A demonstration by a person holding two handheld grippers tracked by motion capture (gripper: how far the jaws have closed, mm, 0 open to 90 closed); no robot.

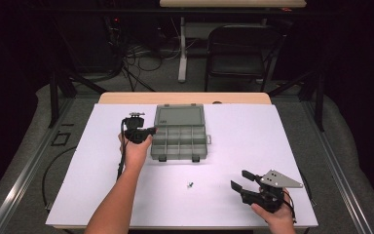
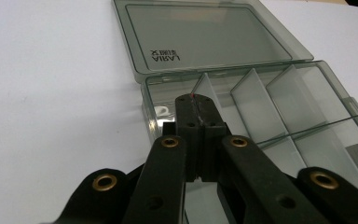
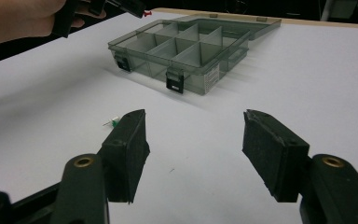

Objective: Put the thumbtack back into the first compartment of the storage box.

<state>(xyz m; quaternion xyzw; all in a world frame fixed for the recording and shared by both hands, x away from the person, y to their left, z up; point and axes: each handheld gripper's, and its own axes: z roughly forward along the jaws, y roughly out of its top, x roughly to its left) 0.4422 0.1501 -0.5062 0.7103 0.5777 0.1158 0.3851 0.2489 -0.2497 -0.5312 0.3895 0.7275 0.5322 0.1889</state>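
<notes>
A white sheet-covered table point(image 1: 253, 146) carries an open smoky-grey clear plastic compartment box point(image 1: 179, 138). At the box's left edge, the left gripper point(image 2: 196, 109) is pinched closed on a tiny red-tipped pin point(image 2: 193, 95). Well in front of the box, the right gripper point(image 3: 193, 135) gapes wide, empty, near a small green pushpin point(image 3: 113, 122).

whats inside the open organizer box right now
The box compartments in view look empty, apart from a small pale ring-shaped thing by its left wall. The left tool, shut on a red-tipped pin, covers part of that compartment.
</notes>
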